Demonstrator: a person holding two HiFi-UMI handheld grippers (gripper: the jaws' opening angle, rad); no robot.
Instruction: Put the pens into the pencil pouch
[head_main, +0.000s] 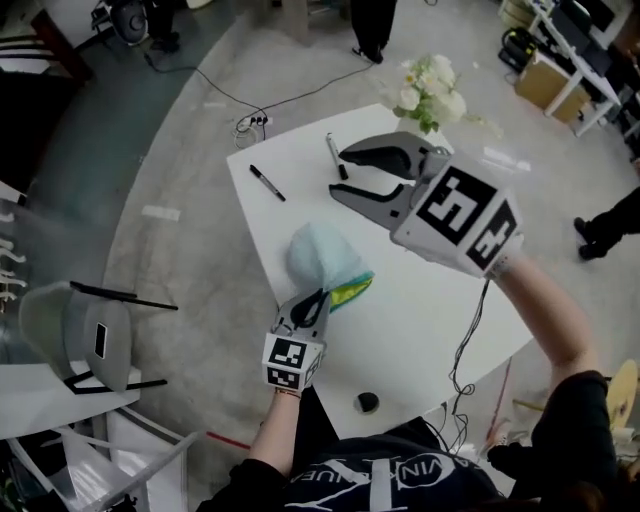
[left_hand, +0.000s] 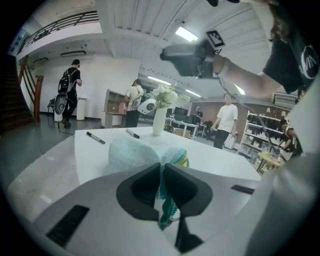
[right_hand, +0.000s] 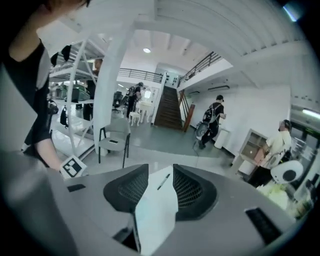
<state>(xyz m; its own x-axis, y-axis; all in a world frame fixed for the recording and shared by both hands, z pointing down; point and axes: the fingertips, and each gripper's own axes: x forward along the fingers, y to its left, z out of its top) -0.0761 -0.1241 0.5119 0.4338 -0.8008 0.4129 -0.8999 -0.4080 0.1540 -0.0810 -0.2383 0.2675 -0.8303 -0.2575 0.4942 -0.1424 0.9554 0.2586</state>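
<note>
Overall light: even, cool indoor light with muted, slightly washed colours in all three views.
Sources: a ceiling strip lamp high above and beyond the left gripper; a small round lamp high ahead of the right gripper.
Glare: the white counter below the right gripper is bright, almost without texture.
Shadows: soft and faint, with a thin one under the pencil pouch just ahead of the left gripper.
Blur: the right gripper view is soft throughout.
Distortion: fisheye bending and black corners in both gripper views; the floor curves in the head view.
Focus: gripper bodies nearest each lens are soft.
</note>
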